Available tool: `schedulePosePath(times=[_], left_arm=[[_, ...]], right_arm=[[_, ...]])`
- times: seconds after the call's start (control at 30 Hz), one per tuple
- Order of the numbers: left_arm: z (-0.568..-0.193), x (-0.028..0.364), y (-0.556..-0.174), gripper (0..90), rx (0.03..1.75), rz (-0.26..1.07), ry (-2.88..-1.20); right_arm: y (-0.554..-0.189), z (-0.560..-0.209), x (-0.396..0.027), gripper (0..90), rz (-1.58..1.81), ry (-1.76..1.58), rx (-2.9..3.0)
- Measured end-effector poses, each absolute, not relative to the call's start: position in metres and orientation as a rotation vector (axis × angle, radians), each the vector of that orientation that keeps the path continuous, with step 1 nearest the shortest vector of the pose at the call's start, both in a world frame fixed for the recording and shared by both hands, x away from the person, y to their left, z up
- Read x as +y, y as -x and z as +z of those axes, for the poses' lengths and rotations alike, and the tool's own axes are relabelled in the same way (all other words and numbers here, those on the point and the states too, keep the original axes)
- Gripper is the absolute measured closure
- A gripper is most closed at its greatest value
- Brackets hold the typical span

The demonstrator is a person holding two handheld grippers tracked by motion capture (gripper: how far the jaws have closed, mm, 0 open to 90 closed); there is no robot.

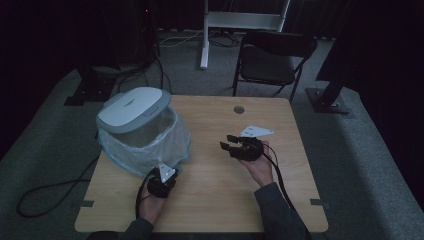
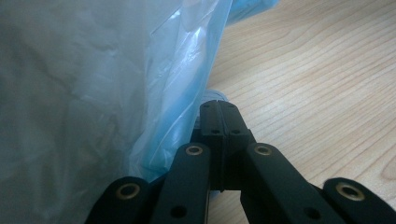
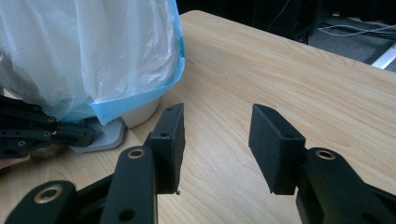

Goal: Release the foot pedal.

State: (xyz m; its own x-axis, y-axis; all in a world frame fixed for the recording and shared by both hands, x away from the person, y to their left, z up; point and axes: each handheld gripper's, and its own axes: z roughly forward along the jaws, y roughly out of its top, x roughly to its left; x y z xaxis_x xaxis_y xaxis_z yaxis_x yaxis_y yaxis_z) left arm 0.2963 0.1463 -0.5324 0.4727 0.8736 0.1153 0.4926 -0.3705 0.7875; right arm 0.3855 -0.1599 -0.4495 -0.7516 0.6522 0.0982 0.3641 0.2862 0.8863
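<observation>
A bin with a white lid (image 1: 132, 107) stands at the table's left. A pale blue see-through bag (image 1: 150, 145) (image 3: 93, 51) lines it and hangs down over its sides. My left gripper (image 1: 165, 173) (image 2: 218, 105) is shut, with its tips at the bag's lower hem (image 2: 177, 102) near the bin's base. I cannot tell whether any plastic is pinched between them. In the right gripper view, the left gripper (image 3: 91, 135) reaches under the blue hem from the left. My right gripper (image 1: 226, 142) (image 3: 217, 140) is open over bare wood right of the bin, pointing toward it, with nothing between its fingers.
The wooden table (image 1: 215, 200) has a round cable hole (image 1: 239, 109) near its far edge. A black folding chair (image 1: 272, 60) stands beyond the table. A white stand leg (image 1: 205, 45) and cables lie on the grey floor. A grey base piece (image 3: 107, 137) shows under the bin.
</observation>
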Motion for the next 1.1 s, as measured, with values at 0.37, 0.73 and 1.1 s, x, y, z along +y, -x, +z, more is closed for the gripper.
schedulePosePath(times=[0.37, 0.73, 1.1], left_arm=[[-0.53, 0.146, -0.294, 90.0, 1.139, 0.698, -1.994], [-0.522, 0.149, -0.283, 88.1, 1.105, 0.719, -1.967], [-0.511, 0.159, -0.271, 84.4, 1.089, 0.696, -1.92]], right_arm=[[-0.385, -0.452, -0.162, 54.8, 1.449, -0.938, 2.278], [-0.385, -0.457, -0.165, 54.8, 1.43, -0.957, 2.279], [-0.383, -0.462, -0.177, 54.7, 1.41, -1.0, 2.264]])
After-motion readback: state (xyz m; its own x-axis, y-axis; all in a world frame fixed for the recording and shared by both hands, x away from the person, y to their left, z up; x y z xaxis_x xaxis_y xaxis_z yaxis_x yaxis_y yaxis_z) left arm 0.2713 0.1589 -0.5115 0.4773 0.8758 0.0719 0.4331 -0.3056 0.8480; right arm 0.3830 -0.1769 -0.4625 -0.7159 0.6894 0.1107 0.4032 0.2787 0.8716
